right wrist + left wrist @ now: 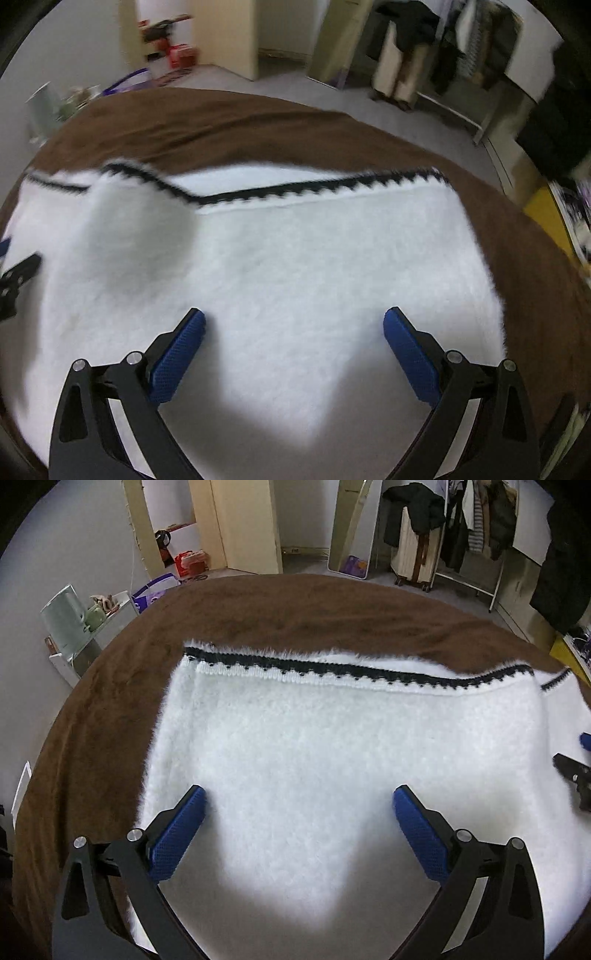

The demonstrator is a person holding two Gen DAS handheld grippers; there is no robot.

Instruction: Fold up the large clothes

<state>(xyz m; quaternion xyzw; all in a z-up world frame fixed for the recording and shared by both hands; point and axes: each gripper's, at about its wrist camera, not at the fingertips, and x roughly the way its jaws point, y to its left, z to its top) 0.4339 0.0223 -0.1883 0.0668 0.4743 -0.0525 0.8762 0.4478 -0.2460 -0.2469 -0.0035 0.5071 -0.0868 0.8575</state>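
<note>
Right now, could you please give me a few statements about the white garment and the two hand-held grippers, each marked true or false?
1. The white fluffy garment lies on a brown blanket. True.
2. The left hand-held gripper is clamped on the garment. False: its jaws stand wide open, nothing between them.
3. The garment's trim is red. False: it is black.
4. The right hand-held gripper is open above the garment. True.
5. A clothes rack stands in the background. True.

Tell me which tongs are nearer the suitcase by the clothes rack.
Hard to call. Left tongs and right tongs both hover open over the white sweater; the suitcase stands far across the floor from both.
</note>
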